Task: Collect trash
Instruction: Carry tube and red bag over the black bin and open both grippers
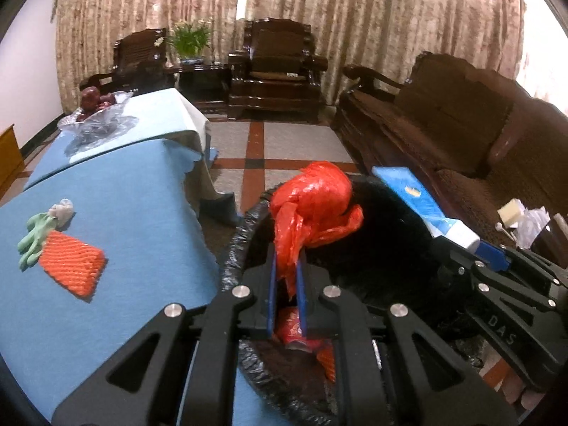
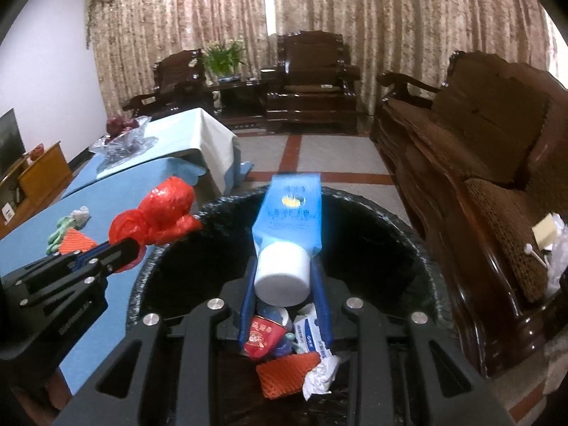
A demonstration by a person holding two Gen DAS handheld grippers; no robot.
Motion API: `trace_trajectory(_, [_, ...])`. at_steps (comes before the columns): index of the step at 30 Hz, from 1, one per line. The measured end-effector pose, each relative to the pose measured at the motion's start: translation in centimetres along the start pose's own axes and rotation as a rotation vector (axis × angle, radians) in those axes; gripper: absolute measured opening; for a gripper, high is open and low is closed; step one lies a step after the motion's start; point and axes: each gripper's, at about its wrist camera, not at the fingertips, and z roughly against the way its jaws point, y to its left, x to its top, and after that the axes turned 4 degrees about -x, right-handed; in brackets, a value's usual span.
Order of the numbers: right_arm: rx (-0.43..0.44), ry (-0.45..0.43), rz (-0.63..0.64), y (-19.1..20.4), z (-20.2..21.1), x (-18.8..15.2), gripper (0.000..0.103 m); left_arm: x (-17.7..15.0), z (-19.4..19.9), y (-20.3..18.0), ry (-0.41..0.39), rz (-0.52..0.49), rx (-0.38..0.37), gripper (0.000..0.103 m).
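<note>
The left tool (image 1: 287, 277) grips a crumpled red plastic bag (image 1: 314, 195) over the rim of the black-lined trash bin (image 2: 419, 248). The right tool (image 2: 284, 284) clamps a blue toothpaste tube (image 2: 289, 213) above the bin's opening. An orange foam net (image 1: 72, 266) lies near the tabletop (image 1: 142, 213) edge.

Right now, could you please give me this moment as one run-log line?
left gripper: shut on red plastic bag | right gripper: shut on blue tube | both over bin | release pending
</note>
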Motion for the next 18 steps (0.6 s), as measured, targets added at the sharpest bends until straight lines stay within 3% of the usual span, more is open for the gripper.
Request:
trace_trajectory(2, [-0.008, 0.001, -0.013, -0.2, -0.1, -0.2, 0.035, 0.0, 0.1, 0.2, -0.005, 0.006, -0.007, 0.028])
trace_trajectory(4, [-0.026, -0.009, -0.013, -0.3, 0.1, -0.3, 0.051, -0.1, 0.4, 0.4, -0.018, 0.009, -0.002, 0.051])
trace_trajectory(6, [-0.04, -0.02, -0.008, -0.1, 0.2, -0.3, 0.06, -0.2, 1.0, 1.0, -0.032, 0.012, 0.013, 0.056])
trace_trajectory(9, [-0.06, -0.048, -0.005, 0.5, 0.6, -0.2, 0.092, -0.2, 1.8, 2.3, -0.05, 0.033, 0.041, 0.07])
trace_trajectory(13, [-0.041, -0.079, 0.009, 2.2, 1.0, 0.2, 0.097, -0.2, 3.5, 5.3, -0.082, 0.076, 0.092, 0.085])
trace_trajectory(18, [0.034, -0.09, 0.036, 5.3, 1.0, 0.7, 0.097, -0.5, 5.8, 9.3, -0.109, 0.104, 0.183, 0.088])
